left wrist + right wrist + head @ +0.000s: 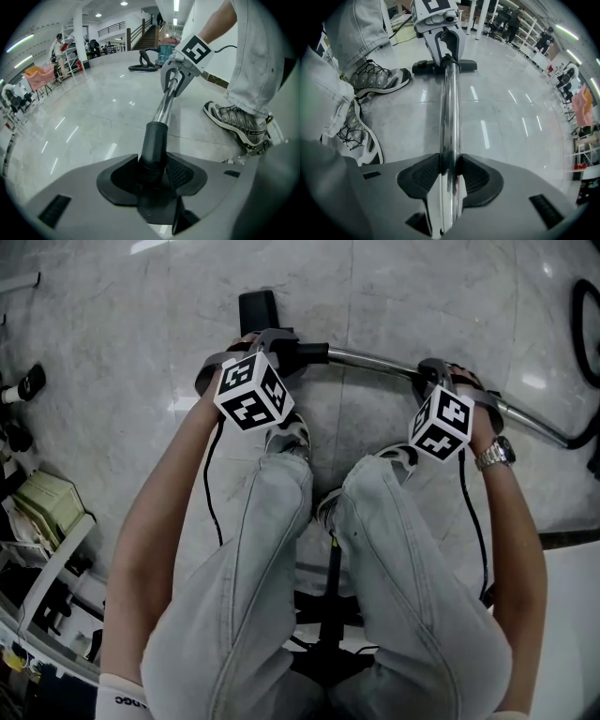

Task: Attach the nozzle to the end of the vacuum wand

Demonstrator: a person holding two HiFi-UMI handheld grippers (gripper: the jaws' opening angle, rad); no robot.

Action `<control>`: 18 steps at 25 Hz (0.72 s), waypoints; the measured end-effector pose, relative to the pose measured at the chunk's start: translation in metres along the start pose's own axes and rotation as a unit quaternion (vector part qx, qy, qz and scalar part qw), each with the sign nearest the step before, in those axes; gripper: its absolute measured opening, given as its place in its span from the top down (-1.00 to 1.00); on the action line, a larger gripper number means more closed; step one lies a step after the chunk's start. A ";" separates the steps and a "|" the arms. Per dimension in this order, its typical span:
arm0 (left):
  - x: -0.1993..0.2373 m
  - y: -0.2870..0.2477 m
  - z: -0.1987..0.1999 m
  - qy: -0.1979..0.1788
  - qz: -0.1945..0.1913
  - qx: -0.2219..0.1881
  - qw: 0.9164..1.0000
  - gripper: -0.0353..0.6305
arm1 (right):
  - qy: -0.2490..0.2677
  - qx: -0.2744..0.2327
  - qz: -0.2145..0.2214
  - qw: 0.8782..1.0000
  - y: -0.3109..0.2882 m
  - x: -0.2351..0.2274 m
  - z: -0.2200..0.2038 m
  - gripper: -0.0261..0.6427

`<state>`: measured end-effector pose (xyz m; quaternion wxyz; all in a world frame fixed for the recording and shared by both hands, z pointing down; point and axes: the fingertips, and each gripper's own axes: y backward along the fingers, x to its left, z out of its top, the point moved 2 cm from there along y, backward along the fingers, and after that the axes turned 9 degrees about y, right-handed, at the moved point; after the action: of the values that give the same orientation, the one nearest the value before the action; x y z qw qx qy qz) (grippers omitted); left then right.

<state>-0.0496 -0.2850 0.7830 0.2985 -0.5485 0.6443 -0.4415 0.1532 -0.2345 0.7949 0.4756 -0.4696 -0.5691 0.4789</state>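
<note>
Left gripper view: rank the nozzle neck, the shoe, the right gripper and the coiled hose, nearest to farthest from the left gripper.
1. nozzle neck, between the jaws, centre.
2. shoe, on the floor at right.
3. right gripper, farther along the chrome wand, gripping it.
4. coiled hose, on the far floor beyond that gripper.

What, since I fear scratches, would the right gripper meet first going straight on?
The chrome wand, clamped in the right gripper; past it, likely the marble floor, depth unclear.
</note>
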 end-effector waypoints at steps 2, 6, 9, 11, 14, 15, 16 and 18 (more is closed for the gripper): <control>-0.001 -0.003 -0.003 -0.021 -0.002 0.016 1.000 0.32 | 0.008 0.003 0.006 1.000 -0.005 0.004 0.001 0.47; -0.002 -0.008 -0.005 -0.045 -0.007 0.040 0.998 0.33 | 0.019 0.009 0.013 1.000 -0.012 0.007 0.002 0.47; -0.002 -0.008 -0.005 -0.058 -0.009 0.047 0.997 0.33 | 0.031 0.011 0.015 0.999 -0.012 0.008 0.004 0.47; -0.003 -0.007 -0.005 -0.065 -0.009 0.049 0.997 0.34 | 0.041 0.010 0.017 0.999 -0.010 0.008 0.005 0.47; -0.005 -0.007 -0.004 -0.082 -0.006 0.049 0.995 0.34 | 0.051 0.013 0.024 0.998 -0.010 0.009 0.006 0.48; -0.005 -0.008 -0.004 -0.086 -0.005 0.049 0.995 0.34 | 0.052 0.013 0.027 0.998 -0.010 0.009 0.006 0.48; -0.005 -0.008 -0.004 -0.088 -0.006 0.050 0.995 0.34 | 0.054 0.013 0.030 0.998 -0.010 0.009 0.006 0.48; -0.006 -0.009 -0.003 -0.091 -0.009 0.050 0.995 0.35 | 0.059 0.016 0.035 0.998 -0.010 0.010 0.006 0.49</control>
<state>-0.0473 -0.2780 0.7918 0.3790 -0.5766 0.5866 -0.4239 0.1454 -0.2266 0.8054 0.4990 -0.5089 -0.5153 0.4759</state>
